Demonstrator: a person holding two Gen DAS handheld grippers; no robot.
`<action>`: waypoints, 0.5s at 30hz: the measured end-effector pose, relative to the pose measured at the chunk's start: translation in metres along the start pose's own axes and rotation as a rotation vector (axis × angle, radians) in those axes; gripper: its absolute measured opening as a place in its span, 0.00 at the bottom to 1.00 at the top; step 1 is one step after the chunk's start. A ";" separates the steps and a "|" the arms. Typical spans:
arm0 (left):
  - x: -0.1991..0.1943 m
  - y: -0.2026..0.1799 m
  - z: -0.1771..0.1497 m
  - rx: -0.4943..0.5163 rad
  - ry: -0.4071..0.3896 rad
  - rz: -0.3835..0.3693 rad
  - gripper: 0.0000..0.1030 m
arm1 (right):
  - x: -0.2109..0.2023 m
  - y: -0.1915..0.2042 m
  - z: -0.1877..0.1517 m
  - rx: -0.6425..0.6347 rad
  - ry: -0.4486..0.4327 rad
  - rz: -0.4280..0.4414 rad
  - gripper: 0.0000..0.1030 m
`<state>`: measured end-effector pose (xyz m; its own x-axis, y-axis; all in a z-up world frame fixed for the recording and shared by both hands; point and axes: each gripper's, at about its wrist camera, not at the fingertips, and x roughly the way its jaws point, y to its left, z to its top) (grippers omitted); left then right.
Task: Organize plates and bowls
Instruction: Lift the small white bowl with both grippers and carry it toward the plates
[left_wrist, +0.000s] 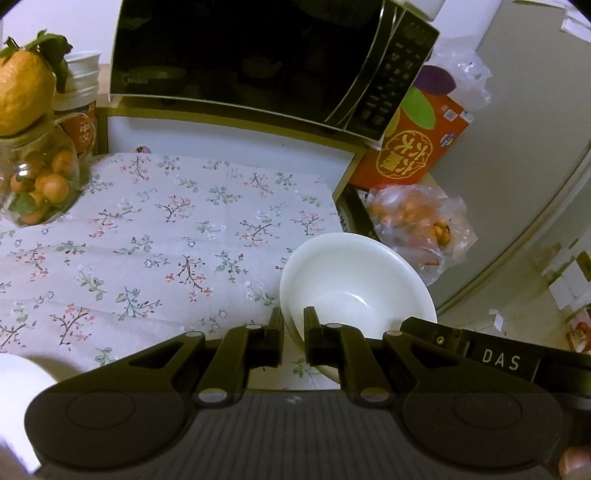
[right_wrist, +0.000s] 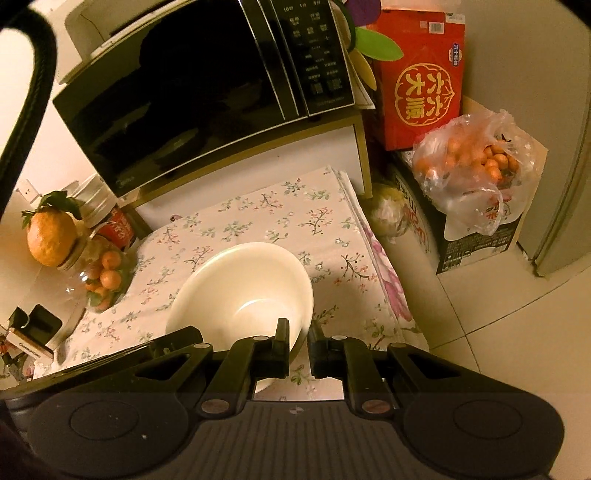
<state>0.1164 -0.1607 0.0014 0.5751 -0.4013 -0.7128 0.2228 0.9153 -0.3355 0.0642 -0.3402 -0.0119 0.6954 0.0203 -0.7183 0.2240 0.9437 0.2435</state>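
Note:
A white bowl (left_wrist: 354, 284) is held over the right side of the floral tablecloth (left_wrist: 166, 236). My left gripper (left_wrist: 293, 317) is shut on its near left rim, one finger inside and one outside. The same bowl (right_wrist: 240, 295) shows in the right wrist view, where my right gripper (right_wrist: 298, 328) is shut on its near right rim. Part of the other gripper's black body (left_wrist: 480, 350) shows at the bowl's right edge. A white object (left_wrist: 18, 376), blurred, lies at the lower left of the left wrist view.
A black microwave (left_wrist: 251, 55) sits on a shelf behind the cloth. A jar of small oranges (left_wrist: 37, 184) with a large citrus fruit on top stands at the left. A red box (right_wrist: 421, 74) and a bag of oranges (right_wrist: 472, 173) stand to the right, off the table.

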 end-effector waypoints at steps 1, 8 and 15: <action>-0.003 0.000 -0.001 0.002 -0.004 0.000 0.09 | -0.003 0.000 -0.002 0.003 -0.003 0.002 0.09; -0.024 0.001 -0.010 0.005 -0.036 -0.004 0.09 | -0.017 0.002 -0.009 -0.005 -0.027 0.026 0.09; -0.046 0.007 -0.020 -0.005 -0.068 -0.012 0.09 | -0.028 0.011 -0.017 -0.040 -0.046 0.057 0.09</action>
<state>0.0760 -0.1362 0.0198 0.6250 -0.4087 -0.6651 0.2258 0.9102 -0.3471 0.0354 -0.3246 0.0001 0.7372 0.0603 -0.6730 0.1563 0.9538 0.2566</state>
